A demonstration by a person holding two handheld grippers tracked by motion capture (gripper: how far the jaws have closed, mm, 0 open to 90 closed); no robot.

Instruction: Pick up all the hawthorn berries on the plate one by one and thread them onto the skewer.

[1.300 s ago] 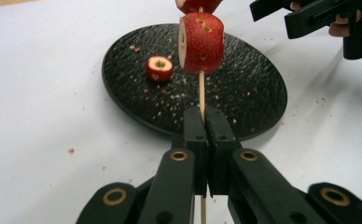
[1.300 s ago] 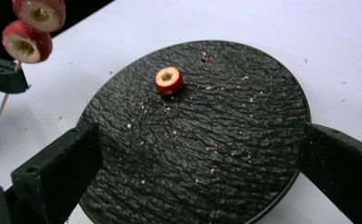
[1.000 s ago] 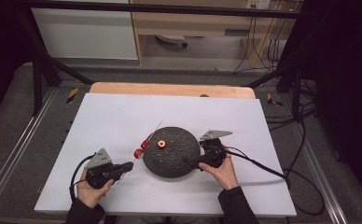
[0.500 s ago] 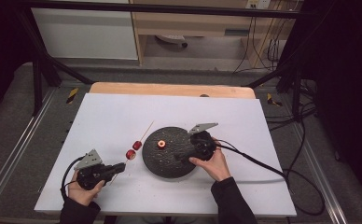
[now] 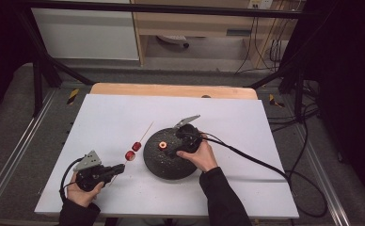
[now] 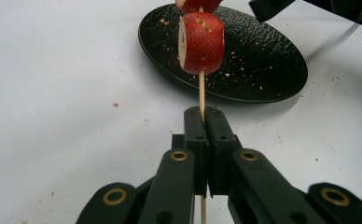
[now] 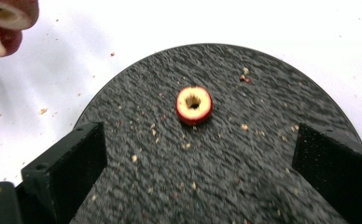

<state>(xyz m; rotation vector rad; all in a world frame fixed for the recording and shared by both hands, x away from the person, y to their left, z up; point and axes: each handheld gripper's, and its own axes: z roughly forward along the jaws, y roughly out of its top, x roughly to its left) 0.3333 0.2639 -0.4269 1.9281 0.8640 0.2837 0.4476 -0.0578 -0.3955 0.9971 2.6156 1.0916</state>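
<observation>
right tongs [image 5: 169, 151] moved over the plate [image 5: 157, 165], jaws closing slightly, nothing between

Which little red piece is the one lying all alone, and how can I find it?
Find the round black plate in the middle of the white table. The red fruit slice lies flat on it, its holed pale centre facing up. The other two red pieces sit threaded on a wooden skewer beside the plate; this one lies loose.

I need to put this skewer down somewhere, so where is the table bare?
The white table is bare along its far side, between the wooden edge strip and the round black textured plate, and along the right side beyond the black cable. It is crowded between that plate and the left gripper, where the thin wooden skewer with red fruit slices hangs.
</observation>
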